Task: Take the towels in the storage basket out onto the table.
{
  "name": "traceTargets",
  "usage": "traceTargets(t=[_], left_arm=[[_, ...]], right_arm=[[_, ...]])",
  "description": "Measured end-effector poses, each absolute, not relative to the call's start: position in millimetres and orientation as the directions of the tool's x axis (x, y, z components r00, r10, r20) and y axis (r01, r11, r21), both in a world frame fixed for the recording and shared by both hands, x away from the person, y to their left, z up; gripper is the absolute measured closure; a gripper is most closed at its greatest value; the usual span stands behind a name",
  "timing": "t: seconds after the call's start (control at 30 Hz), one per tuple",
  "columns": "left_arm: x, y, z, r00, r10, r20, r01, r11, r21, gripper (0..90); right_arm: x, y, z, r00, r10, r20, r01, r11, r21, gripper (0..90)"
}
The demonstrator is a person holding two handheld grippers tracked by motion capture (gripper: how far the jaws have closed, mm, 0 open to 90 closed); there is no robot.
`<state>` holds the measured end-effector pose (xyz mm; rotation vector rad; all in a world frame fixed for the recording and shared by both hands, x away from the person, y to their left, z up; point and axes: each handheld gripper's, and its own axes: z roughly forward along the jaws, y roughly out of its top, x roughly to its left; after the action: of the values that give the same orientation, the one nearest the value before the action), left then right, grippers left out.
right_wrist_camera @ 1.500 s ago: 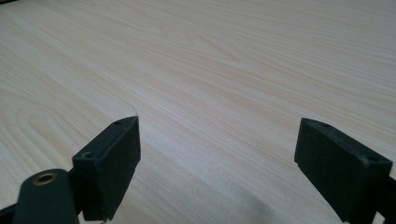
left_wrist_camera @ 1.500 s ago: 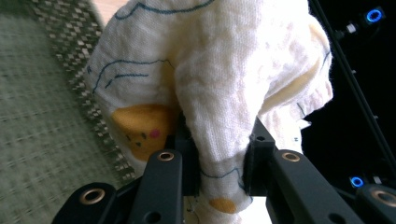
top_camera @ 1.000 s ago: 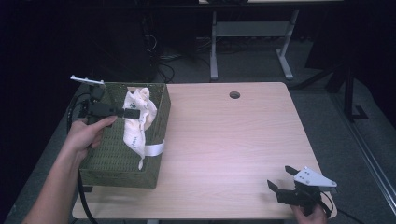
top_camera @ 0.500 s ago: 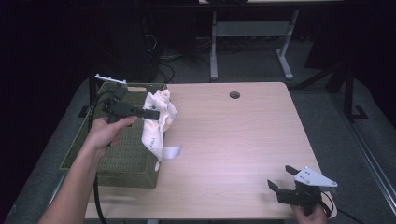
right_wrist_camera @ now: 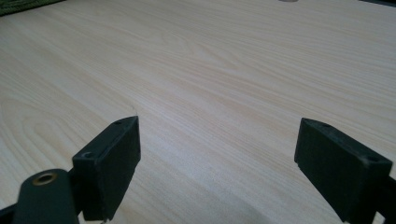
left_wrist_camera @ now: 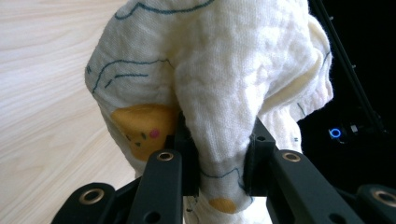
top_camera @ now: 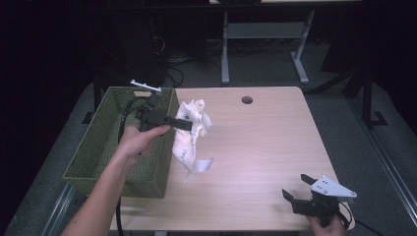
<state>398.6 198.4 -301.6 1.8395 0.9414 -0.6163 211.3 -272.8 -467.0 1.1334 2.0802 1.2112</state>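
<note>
A crinkly white cloth [top_camera: 193, 129] hangs bunched in the left hand-held gripper's [top_camera: 186, 124] clamped jaws, beside the woven basket [top_camera: 105, 147]; the right hand-held gripper [top_camera: 295, 195] gapes empty.

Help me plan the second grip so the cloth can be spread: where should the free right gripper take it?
Take the loose tail hanging lowest from the cloth, coming in level from the right gripper's side: it dangles clear of the left gripper and the basket.

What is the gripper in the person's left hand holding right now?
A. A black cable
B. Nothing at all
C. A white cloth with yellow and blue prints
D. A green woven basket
C: in the left gripper view the left gripper has its jaws pinched on a bunched white cloth, which hangs above the table beside the basket.
</note>
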Motion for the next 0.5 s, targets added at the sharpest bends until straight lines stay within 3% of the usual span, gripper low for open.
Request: traceTargets(t=[0.5], left_arm=[[405.7, 137.8, -318.3, 0.599, 0.346, -0.722, 0.799, -0.328, 0.505, 71.9]], right_arm=[[210.4, -274.4, -465.6, -0.542, 0.840, 0.015, 0.418, 0.254, 0.872, 14.0]])
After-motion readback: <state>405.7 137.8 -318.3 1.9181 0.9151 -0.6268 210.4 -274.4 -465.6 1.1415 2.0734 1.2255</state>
